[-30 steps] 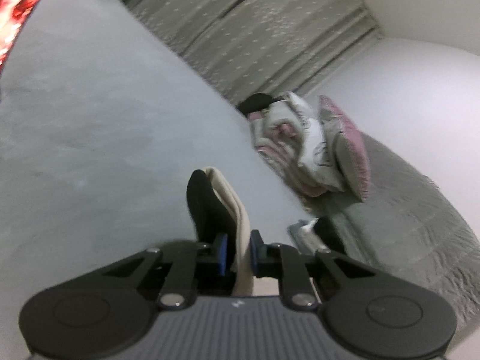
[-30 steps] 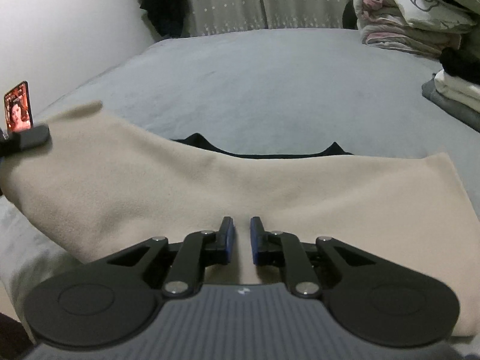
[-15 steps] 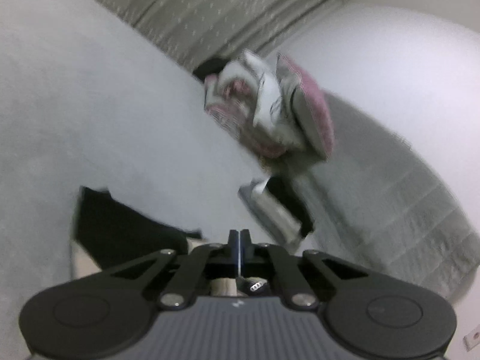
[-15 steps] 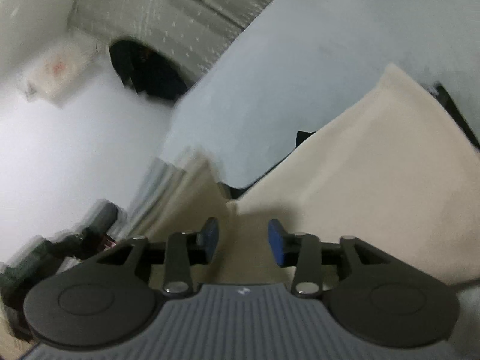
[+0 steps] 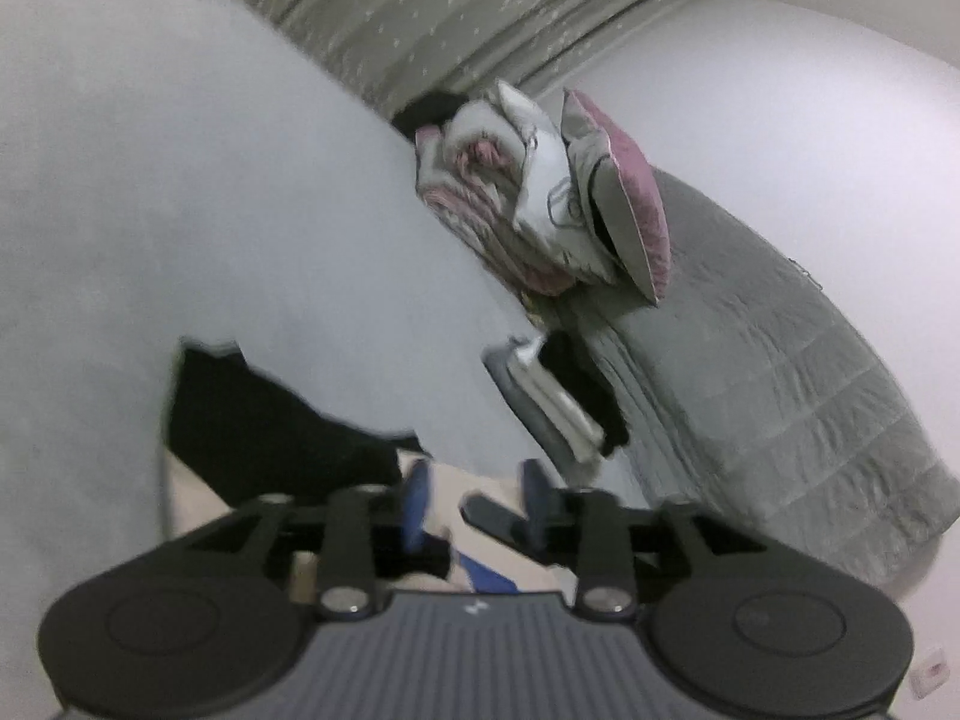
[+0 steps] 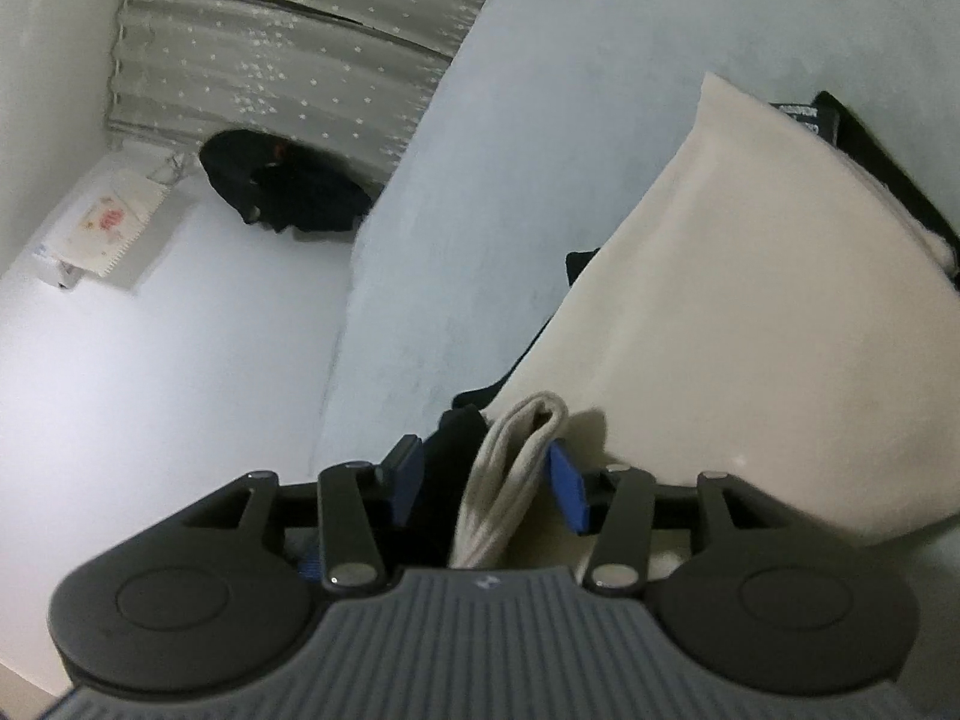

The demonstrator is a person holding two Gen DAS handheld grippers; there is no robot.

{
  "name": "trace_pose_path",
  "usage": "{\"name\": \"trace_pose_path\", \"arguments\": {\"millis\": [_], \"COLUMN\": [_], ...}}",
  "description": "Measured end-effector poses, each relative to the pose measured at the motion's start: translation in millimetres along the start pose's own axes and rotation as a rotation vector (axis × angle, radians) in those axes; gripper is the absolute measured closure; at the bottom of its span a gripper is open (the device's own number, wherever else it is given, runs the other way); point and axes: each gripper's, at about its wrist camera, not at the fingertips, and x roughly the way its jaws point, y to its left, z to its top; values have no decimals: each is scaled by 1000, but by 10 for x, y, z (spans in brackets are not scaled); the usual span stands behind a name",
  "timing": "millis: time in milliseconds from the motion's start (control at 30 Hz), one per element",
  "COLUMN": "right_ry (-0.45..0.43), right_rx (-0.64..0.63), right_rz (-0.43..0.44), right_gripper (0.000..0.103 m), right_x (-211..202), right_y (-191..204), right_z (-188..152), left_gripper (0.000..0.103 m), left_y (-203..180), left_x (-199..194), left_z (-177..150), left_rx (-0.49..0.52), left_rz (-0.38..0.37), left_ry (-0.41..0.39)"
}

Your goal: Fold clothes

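1. Covering the near part of the grey bed [image 6: 480,180], the cream garment [image 6: 750,330] lay flat over black fabric [image 5: 270,426].
2. Right gripper [image 6: 486,480] had just been opening, jaws apart, a cream fold loose between them.
3. Left gripper [image 5: 474,498] had just been opening too, jaws apart at the garment's edge, gripping nothing.

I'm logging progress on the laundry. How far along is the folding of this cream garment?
Done: the cream garment lies doubled over on the grey bed, black lining showing at its edges. In hand: both tongs have just been opening; a folded cream edge stands between the right tongs, unpressed. The left tongs hold nothing. Left: further folds, then stacking.
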Motion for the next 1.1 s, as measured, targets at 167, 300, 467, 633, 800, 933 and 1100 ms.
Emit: {"name": "trace_pose_path", "arguments": {"millis": [167,300,467,633,800,933,1100], "right_ry": [-6,-7,-3,9,15,19,30], "right_rx": [-6,-17,-16,-8,-19,-13,32], "right_rz": [-16,-28,-26,-14,-23,-19,13], "right_gripper": [52,52,52,52,52,52,51], "right_x": [66,87,100,118,118,115,95], "right_y": [-8,15,22,31,55,55,12], "right_z": [37,36,67,76,76,89,119], "left_gripper": [46,47,47,45,45,75,77], "left_y": [-152,-196,-379,-393,-95,33,-269], "left_x": [23,117,9,-65,141,147,14], "left_z": [37,0,-17,31,97,76,-93], "left_rx": [207,265,391,433,290,180,335], "left_rz": [131,224,302,354,326,280,281], "left_ry": [49,50,-23,-52,90,92,-12]}}
